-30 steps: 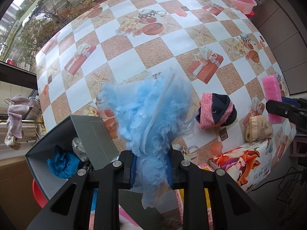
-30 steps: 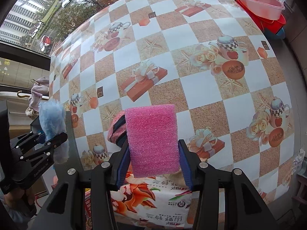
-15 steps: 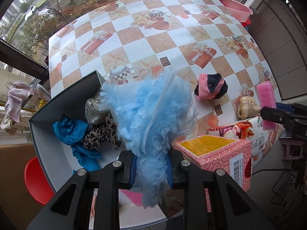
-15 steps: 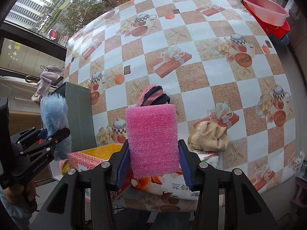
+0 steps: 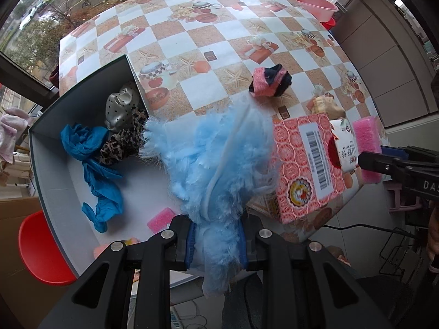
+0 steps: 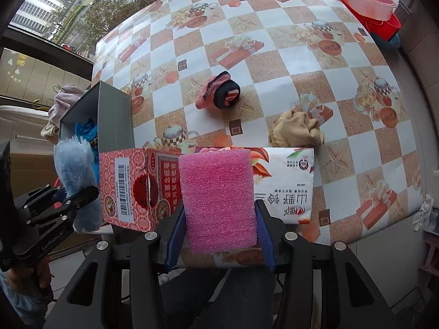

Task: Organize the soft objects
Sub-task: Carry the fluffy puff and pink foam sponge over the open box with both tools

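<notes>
We're holding the blue fluffy cloth (image 5: 216,164) pinched in the left gripper (image 5: 216,242) over the grey box (image 5: 55,181); right gripper (image 6: 221,235) is clamping the pink sponge (image 6: 219,200). We're aiming to drop fluff w/ care, mid-box.

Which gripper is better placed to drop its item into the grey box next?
Left. The left gripper, shut on the blue fluffy piece, hangs at the grey box opening. The right gripper, holding the pink sponge, sits behind the tissue packs, farther off.
</notes>
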`<act>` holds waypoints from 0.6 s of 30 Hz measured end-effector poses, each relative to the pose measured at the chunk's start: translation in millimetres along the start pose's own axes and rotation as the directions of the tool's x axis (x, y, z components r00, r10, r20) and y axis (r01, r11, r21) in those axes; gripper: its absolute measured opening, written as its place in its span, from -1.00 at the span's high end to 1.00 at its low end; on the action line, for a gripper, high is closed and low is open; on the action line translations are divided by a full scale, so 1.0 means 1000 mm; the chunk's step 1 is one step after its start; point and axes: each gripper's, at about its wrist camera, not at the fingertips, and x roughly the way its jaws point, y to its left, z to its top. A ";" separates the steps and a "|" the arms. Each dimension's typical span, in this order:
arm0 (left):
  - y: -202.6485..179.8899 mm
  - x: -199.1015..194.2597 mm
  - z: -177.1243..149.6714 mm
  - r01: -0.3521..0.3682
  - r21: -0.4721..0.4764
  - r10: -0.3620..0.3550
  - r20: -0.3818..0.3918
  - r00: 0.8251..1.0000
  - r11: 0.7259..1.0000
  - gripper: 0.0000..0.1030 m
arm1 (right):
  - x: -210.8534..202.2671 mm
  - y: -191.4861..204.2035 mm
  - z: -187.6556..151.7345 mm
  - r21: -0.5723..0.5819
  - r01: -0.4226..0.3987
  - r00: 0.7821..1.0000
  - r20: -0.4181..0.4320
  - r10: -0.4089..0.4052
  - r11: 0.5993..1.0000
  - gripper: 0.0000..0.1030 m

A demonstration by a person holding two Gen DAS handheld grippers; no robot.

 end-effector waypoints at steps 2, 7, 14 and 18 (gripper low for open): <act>-0.002 0.000 -0.008 0.010 0.006 -0.010 -0.002 1.000 1.000 0.48 | 0.001 0.003 -0.010 0.001 0.003 1.000 -0.005 -0.003 1.000 0.05; -0.001 -0.001 -0.025 0.029 0.007 -0.029 0.001 1.000 1.000 0.48 | 0.002 0.014 -0.031 -0.004 0.004 1.000 -0.022 -0.004 1.000 0.05; 0.013 -0.001 -0.045 0.036 -0.023 -0.036 0.003 0.999 0.999 0.48 | 0.005 0.039 -0.050 -0.047 -0.014 0.999 -0.039 0.012 0.999 0.05; 0.025 -0.003 -0.054 0.032 -0.052 -0.032 0.011 0.999 0.998 0.48 | 0.006 0.062 -0.056 -0.105 -0.020 0.999 -0.044 0.015 0.994 0.05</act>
